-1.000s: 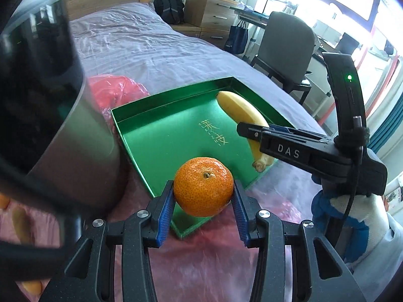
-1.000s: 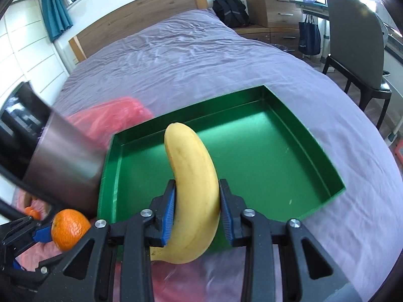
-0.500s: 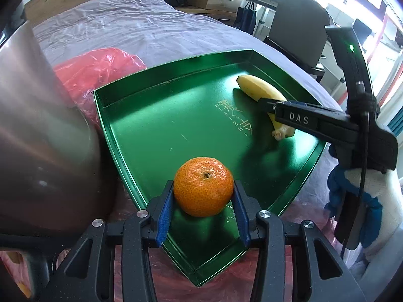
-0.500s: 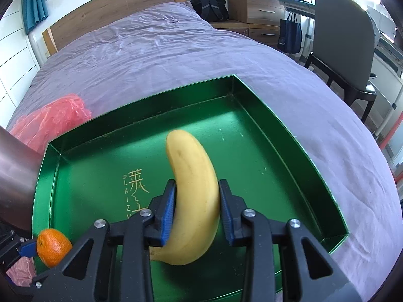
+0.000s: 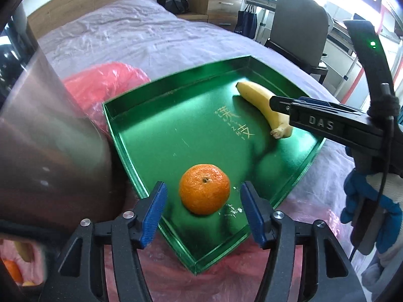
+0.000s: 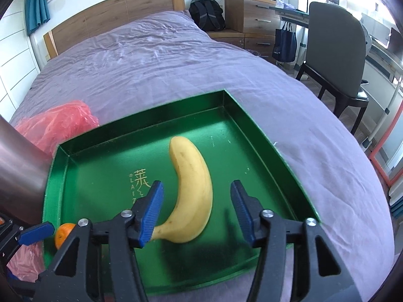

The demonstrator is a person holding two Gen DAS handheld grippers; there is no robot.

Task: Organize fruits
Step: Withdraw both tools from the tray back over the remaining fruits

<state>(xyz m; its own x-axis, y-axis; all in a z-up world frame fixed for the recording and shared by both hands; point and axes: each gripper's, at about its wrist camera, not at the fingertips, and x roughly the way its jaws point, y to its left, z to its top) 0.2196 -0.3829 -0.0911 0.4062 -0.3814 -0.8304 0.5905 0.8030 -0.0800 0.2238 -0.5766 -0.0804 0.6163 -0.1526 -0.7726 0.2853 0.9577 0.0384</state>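
Observation:
A green tray (image 5: 176, 136) (image 6: 100, 176) lies on the purple bed. In the left wrist view an orange mandarin (image 5: 204, 188) rests on the tray floor near its front corner, between the blue pads of my left gripper (image 5: 202, 209); the jaws are opening and the pads stand clear of it. A yellow banana (image 6: 192, 193) (image 5: 264, 105) lies on the tray's right half between the fingers of my right gripper (image 6: 196, 206), whose jaws are opening too, with gaps on both sides. The mandarin (image 6: 64, 234) shows small at the tray's left corner in the right wrist view.
A red plastic bag (image 5: 105, 93) (image 6: 58, 125) lies left of the tray, with more plastic under its front edge. A shiny metal cylinder (image 5: 45, 138) blocks the left side. A grey chair (image 6: 335, 58), a drawer unit and a desk stand right of the bed.
Both grippers came over the tray and lowered. The left one let go of the mandarin and the right one let go of the banana; both fruits now lie on the tray.

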